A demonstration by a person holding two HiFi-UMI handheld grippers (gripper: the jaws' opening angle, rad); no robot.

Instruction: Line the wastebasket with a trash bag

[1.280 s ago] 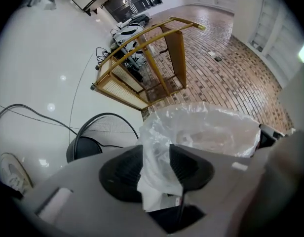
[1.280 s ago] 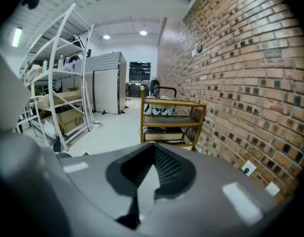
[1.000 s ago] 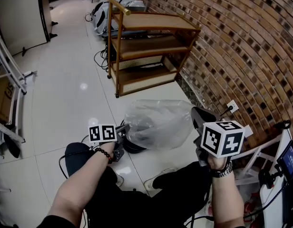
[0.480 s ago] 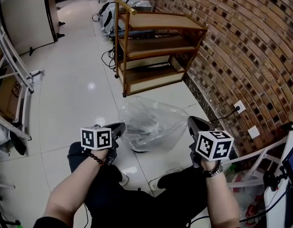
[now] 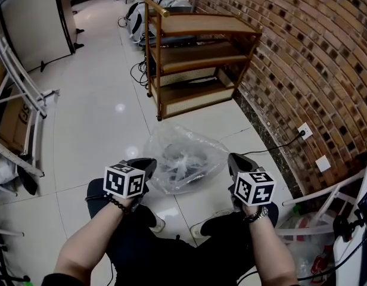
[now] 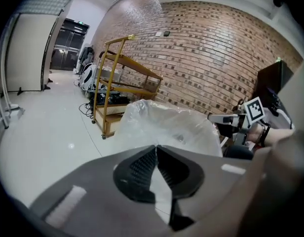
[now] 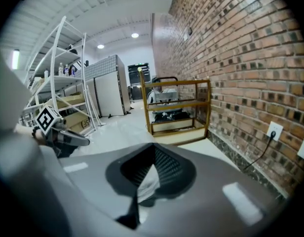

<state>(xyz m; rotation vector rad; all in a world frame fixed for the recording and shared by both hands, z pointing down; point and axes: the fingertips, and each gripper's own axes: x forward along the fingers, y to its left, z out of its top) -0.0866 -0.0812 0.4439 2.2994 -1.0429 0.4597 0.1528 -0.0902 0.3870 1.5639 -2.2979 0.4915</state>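
A clear plastic trash bag (image 5: 182, 155) is stretched between my two grippers, low over the floor. Through it the dark wastebasket (image 5: 184, 162) shows dimly; I cannot tell whether the film touches its rim. My left gripper (image 5: 150, 163) is shut on the bag's left edge, and my right gripper (image 5: 232, 159) is shut on its right edge. In the left gripper view the bag (image 6: 168, 126) billows just past the left gripper (image 6: 156, 147), with the right gripper (image 6: 226, 118) beyond it. In the right gripper view a strip of film (image 7: 147, 182) is pinched in the right gripper (image 7: 153, 151).
A wooden shelf cart (image 5: 195, 58) stands beyond the bag against the brick wall (image 5: 308, 70). A wall socket with a cable (image 5: 304, 130) is at the right. White metal racks (image 5: 19, 100) stand at the left. My legs and shoes (image 5: 152, 224) are right below the grippers.
The right gripper has come down, and the bag has sunk and flattened over the wastebasket. The left gripper has rolled and moved a little, still gripping the bag's edge.
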